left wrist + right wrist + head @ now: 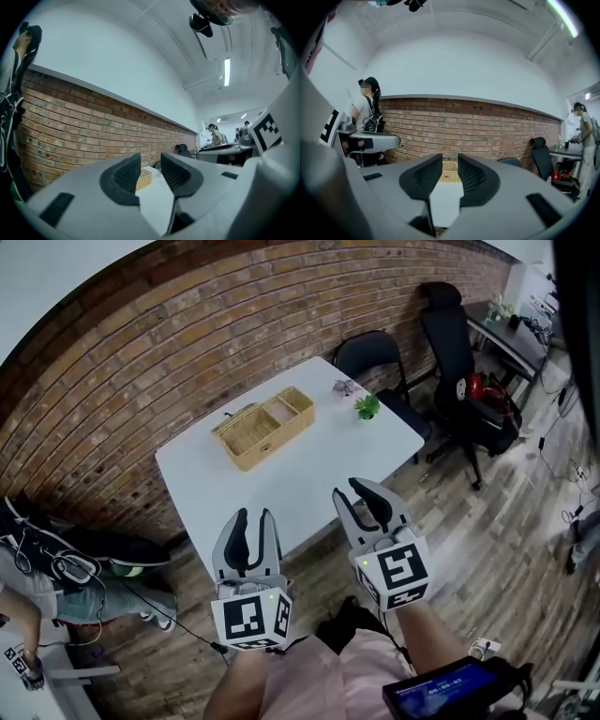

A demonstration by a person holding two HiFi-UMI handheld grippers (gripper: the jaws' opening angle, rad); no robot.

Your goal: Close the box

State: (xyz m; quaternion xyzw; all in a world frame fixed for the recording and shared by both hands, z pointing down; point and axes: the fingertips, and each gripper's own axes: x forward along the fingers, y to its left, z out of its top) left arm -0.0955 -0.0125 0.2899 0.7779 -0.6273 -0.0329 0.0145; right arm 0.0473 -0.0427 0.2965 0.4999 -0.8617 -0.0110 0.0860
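A woven wicker box (265, 427) lies on the white table (309, 474) near its far edge, its lid folded open to the left of the basket part. Both grippers hover short of the table's near edge, pointing level toward the box. My left gripper (255, 517) is open with nothing between its jaws, and my right gripper (354, 491) is likewise open and empty. In the left gripper view the box (144, 178) shows small between the jaws of the left gripper (151, 161). In the right gripper view the box (449, 171) sits far off between the jaws of the right gripper (450, 161).
A small green plant (367, 407) and a little pinkish object (344, 386) stand on the table's far right corner. A black chair (375, 357) and an office chair (459, 352) are beyond it. A brick wall (141, 362) runs behind; bags and a person (56, 568) are at the left.
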